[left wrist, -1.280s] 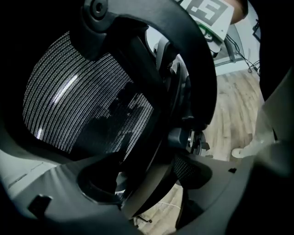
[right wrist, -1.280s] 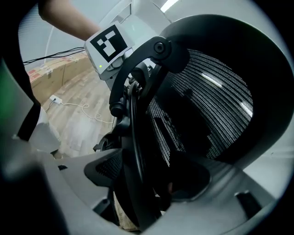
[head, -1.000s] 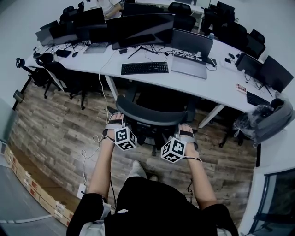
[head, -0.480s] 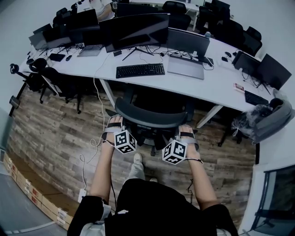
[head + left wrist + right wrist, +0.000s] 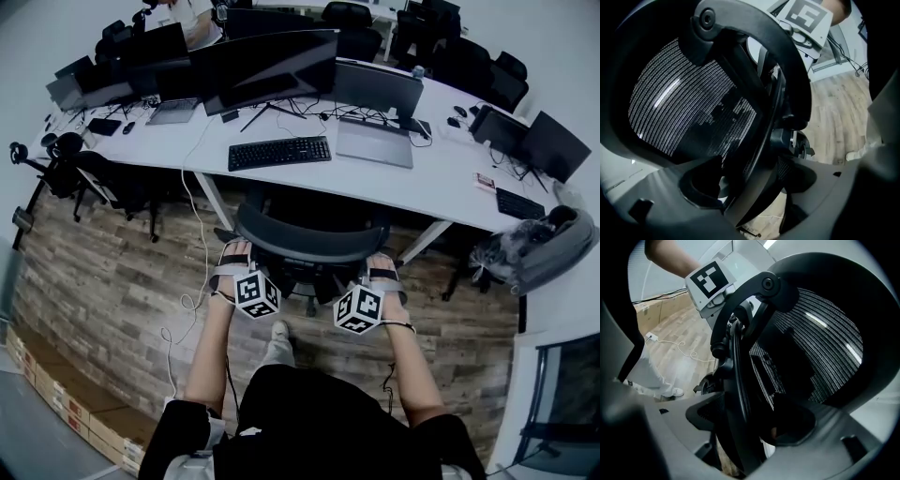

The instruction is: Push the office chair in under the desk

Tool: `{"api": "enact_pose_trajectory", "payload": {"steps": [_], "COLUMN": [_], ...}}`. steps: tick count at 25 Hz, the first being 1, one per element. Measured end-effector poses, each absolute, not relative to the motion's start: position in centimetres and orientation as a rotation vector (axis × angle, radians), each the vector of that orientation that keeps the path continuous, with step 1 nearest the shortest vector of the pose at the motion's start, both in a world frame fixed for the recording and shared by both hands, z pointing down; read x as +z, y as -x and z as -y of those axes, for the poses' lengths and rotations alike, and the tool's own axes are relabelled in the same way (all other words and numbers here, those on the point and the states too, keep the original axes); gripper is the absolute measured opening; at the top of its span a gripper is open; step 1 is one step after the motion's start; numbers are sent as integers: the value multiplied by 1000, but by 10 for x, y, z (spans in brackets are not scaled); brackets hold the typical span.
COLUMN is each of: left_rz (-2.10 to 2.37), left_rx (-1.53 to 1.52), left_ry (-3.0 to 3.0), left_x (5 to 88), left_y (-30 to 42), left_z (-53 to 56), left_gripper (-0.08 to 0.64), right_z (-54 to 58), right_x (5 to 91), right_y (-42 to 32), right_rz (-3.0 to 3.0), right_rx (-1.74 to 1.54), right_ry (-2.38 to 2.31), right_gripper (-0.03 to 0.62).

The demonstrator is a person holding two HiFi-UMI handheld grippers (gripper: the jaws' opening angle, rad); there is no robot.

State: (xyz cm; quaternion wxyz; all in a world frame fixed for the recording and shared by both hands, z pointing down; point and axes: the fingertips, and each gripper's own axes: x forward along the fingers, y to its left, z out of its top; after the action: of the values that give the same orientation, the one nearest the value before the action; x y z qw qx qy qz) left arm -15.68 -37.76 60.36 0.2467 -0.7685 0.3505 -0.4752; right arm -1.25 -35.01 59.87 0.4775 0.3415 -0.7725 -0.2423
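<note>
Office chair (image 5: 309, 242), left hand-held gripper (image 5: 234, 251), right hand-held gripper (image 5: 380, 263) clamping backrest

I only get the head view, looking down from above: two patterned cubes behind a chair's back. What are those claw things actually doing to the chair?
Observer: In the left gripper view, the left gripper has the black backrest frame of the office chair running between its two jaws, which are clamped on it.
Operator: And the claw on the other side?
Observer: The right gripper view shows the same. The right gripper clamps the frame on its side, with the striped mesh of the backrest just beyond.
</note>
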Motion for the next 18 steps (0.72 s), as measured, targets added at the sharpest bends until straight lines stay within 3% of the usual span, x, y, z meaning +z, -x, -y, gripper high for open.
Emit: {"api": "enact_pose_trajectory", "payload": {"steps": [18], "left_rz": [-882], "left_rx": [-1210], "left_ry": [2130], "left_x": [602], "left_y": [163], "left_z": [478], "left_gripper": [372], "right_z": [463], "right_x": [601], "right_y": [19], "right_rz": [1841], "right_rx": [-543], "right_ry": [-859], "right_gripper": [325]}}
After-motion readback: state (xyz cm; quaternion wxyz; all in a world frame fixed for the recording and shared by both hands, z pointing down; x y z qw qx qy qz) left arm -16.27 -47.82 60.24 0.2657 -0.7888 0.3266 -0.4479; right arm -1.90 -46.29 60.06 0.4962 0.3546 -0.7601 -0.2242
